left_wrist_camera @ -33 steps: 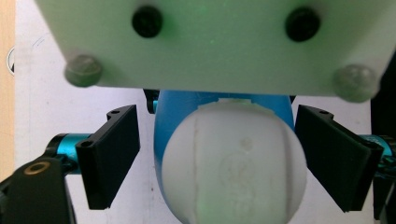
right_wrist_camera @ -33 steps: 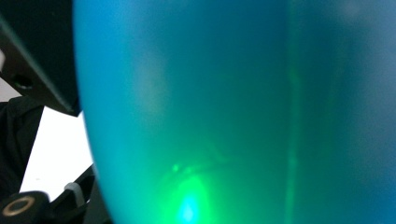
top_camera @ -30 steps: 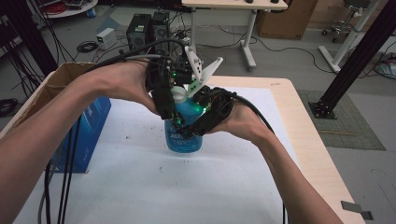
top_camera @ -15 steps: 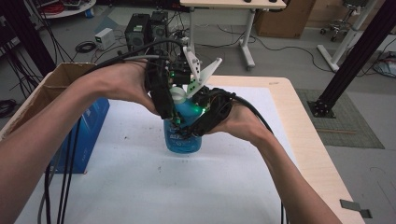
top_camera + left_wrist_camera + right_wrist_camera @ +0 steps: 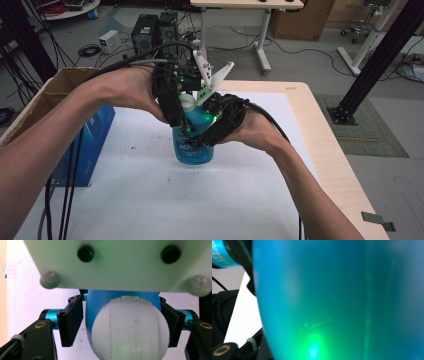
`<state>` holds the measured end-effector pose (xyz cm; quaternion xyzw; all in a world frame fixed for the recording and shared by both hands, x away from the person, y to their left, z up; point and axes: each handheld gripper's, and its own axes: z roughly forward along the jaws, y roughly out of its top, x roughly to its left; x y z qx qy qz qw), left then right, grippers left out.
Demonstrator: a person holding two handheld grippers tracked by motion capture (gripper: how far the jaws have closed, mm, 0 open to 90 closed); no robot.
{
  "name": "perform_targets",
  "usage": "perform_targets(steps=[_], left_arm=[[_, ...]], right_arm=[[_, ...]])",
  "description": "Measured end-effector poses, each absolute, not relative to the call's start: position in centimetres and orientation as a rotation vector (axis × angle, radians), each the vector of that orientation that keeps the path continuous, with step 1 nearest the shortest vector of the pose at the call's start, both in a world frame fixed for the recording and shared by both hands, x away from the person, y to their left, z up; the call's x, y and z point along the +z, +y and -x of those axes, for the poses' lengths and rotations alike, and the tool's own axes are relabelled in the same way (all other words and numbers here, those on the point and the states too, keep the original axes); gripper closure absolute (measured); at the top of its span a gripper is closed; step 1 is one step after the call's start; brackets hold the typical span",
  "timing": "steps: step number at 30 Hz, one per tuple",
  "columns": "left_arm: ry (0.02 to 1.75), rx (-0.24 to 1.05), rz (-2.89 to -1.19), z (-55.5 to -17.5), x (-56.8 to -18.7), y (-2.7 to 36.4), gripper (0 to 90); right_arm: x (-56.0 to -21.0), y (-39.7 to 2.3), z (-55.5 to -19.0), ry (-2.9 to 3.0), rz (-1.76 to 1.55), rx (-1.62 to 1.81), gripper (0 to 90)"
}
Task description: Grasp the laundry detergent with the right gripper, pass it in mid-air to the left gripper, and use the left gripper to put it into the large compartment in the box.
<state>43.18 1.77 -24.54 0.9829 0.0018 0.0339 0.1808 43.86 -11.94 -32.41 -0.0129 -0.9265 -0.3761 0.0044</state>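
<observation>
A blue bottle (image 5: 194, 150) with a round white cap (image 5: 187, 101) stands upright on the white table top (image 5: 150, 200). My left gripper (image 5: 183, 114) comes down on it from above. Its jaws have just been closing, and in the left gripper view my left gripper (image 5: 120, 325) has both black pads (image 5: 71, 322) against the sides of the cap (image 5: 130, 332). My right gripper (image 5: 207, 132) reaches in from the right and is shut on the bottle's body. In the right gripper view the blue bottle wall (image 5: 337, 300) is pressed up close, lit by a green glow.
An open cardboard box (image 5: 55, 85) and a blue carton (image 5: 95, 140) stand at the table's left. Black cables trail from the left hand off the near edge. The wooden table rim (image 5: 320, 130) runs along the right. A white screwed plate (image 5: 117, 262) hangs just above the cap.
</observation>
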Motion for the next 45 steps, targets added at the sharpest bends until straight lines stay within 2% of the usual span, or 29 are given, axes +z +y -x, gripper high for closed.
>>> perform_targets(steps=[5,8,27,31,40,45], left_arm=[[-0.004,0.102,-2.771,-43.1,-24.5,1.7,32.5],[-0.02,0.097,-2.779,-43.1,-24.4,1.7,37.4],[-0.025,0.08,-2.781,-42.8,-24.4,1.6,38.3],[-0.021,0.093,-2.775,-42.6,-24.3,1.8,38.2],[-0.01,0.108,-2.806,-42.2,-23.6,2.5,38.2],[0.043,0.126,-2.828,-42.2,-22.7,3.8,38.2]], right_arm=[[-32.4,-12.0,-43.9,-2.901,0.04,-1.182,44.8],[-32.4,-12.0,-43.9,-2.898,0.046,-1.181,44.8],[-32.7,-11.9,-43.6,-2.867,0.059,-1.214,43.1],[-32.7,-12.0,-43.6,-2.86,0.072,-1.194,38.6],[-32.4,-12.8,-43.5,-2.891,0.098,-1.194,34.5],[-31.3,-14.8,-42.8,-2.922,0.171,-1.155,31.6]])
